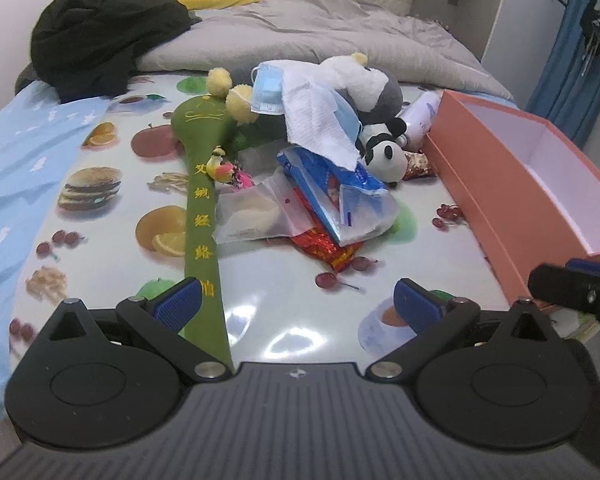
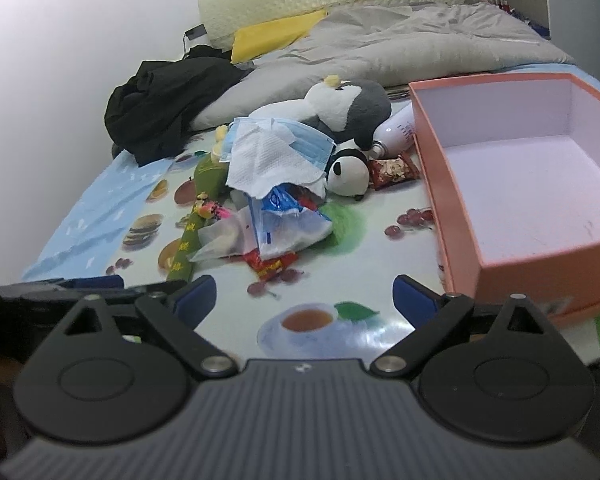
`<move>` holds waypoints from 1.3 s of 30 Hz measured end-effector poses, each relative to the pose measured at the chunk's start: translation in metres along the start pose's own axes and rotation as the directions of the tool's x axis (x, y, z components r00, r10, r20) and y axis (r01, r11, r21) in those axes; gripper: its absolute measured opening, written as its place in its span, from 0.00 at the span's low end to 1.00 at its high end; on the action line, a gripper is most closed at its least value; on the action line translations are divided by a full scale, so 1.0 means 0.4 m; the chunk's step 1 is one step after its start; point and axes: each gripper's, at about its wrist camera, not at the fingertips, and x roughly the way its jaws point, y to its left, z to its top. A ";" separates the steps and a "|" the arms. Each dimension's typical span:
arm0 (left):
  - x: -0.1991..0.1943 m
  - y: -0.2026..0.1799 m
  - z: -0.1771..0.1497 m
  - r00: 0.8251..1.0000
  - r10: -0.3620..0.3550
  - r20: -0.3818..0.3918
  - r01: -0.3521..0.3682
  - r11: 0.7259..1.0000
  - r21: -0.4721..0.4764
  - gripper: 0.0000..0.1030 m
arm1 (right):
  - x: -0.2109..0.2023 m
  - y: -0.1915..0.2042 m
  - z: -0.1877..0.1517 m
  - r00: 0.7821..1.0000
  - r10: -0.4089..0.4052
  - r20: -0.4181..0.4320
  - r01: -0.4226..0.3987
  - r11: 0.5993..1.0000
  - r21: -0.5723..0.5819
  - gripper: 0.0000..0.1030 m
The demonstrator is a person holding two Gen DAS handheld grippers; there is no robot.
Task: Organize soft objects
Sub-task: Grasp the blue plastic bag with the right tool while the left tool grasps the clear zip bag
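While both claws stand spread and empty, the left claw (image 1: 296,306) and right claw (image 2: 304,294) hover over the fruit-print cloth (image 1: 284,320); the panda plush (image 1: 386,156) and penguin plush (image 2: 348,108) lie piled beside the orange box (image 2: 512,264)

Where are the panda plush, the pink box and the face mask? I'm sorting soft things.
panda plush (image 2: 348,174), right wrist view, on its white face.
pink box (image 2: 456,216), right wrist view, on its left wall.
face mask (image 1: 266,94), left wrist view, on its blue pleats.
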 end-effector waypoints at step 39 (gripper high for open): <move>0.342 0.081 0.105 0.996 0.011 -0.087 0.011 0.968 0.249 0.14 | 0.480 0.073 0.145 0.986 0.054 -0.159 -0.083 0.980 -0.181 0.29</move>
